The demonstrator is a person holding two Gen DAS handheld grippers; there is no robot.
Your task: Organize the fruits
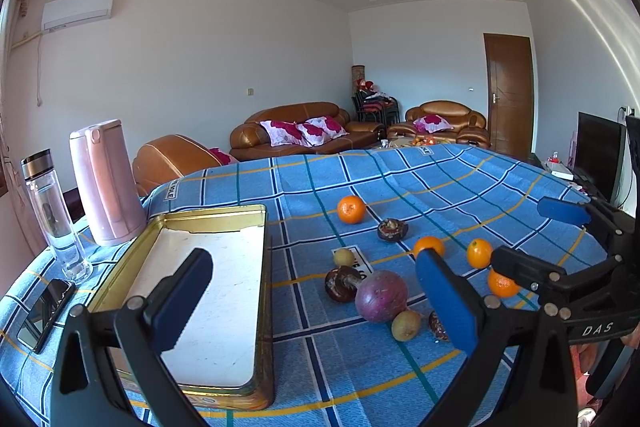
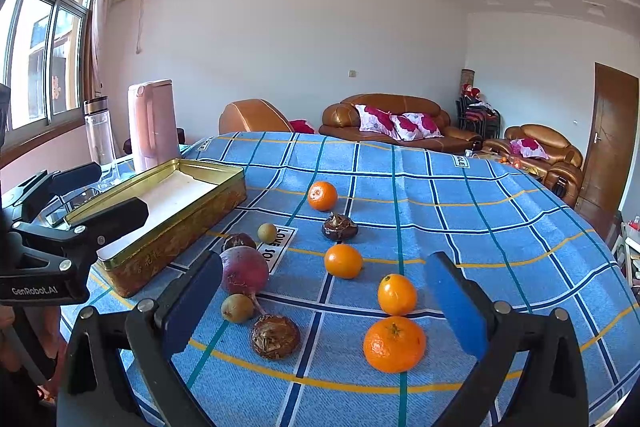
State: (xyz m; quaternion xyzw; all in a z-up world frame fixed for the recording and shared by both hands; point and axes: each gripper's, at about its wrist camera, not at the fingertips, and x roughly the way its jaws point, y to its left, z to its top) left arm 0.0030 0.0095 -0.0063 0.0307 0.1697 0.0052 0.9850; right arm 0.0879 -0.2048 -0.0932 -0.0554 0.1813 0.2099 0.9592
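Fruits, loose on the counter's blue checked cloth (image 2: 460, 187): four oranges — nearest (image 2: 394, 344), next (image 2: 397, 294), middle (image 2: 343, 261), farthest (image 2: 322, 195); one purple round fruit (image 2: 244, 271); two small yellow-green fruits (image 2: 237, 308) (image 2: 267, 232); three dark brown bulbs (image 2: 275, 337) (image 2: 339, 227) (image 2: 239, 241). Gold tin tray (image 2: 168, 231), white inside, holding no fruit, just left of the group. Left hand-held gripper (image 1: 316, 301) released, fingers spread, one over the tray. Right hand-held gripper (image 2: 322, 305) released above the nearest oranges, grasping nothing. Pink kettle (image 1: 107, 183), clear bottle (image 1: 56, 215) and phone (image 1: 46, 313) beyond the tray.
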